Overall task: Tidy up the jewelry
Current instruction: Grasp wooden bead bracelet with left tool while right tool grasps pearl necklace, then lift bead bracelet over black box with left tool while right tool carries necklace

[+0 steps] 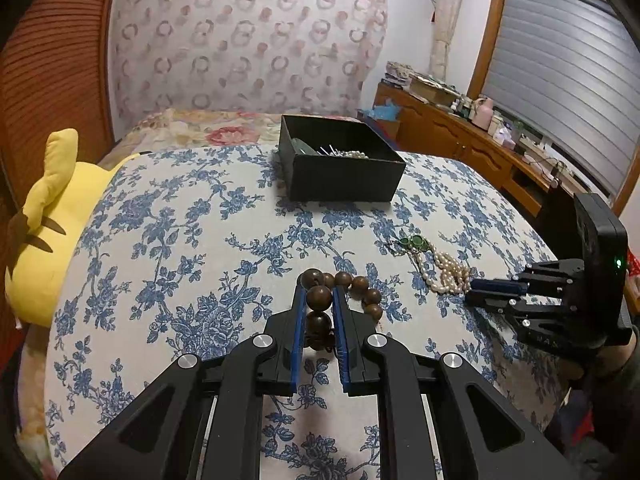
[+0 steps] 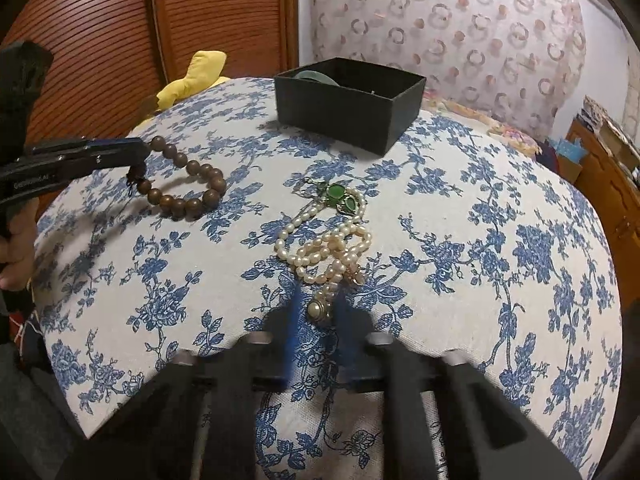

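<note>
Right now the wooden bead bracelet lies on the blue-flowered bedspread, and the left claw has its blue pads pinched on two of its large beads, the rest of the loop trailing to the right on the cloth. That claw slants down toward the bed; in the right wrist view a hand grips its handle at the frame's left edge.

Just beside, the pearl necklace sits in a heap with a green-stone piece at its far end. The right claw tilts down over the near end, narrowed around the round pearl clasp. Its fingers are blurred, so I cannot tell whether the pads actually press on the clasp.

Further back stands a black open box. Over its rim I make out pearls, thin metal pins and a pale green ring-shaped piece; its wall hides the rest. A yellow plush toy rests at the bed's left edge, partly cut off.
</note>
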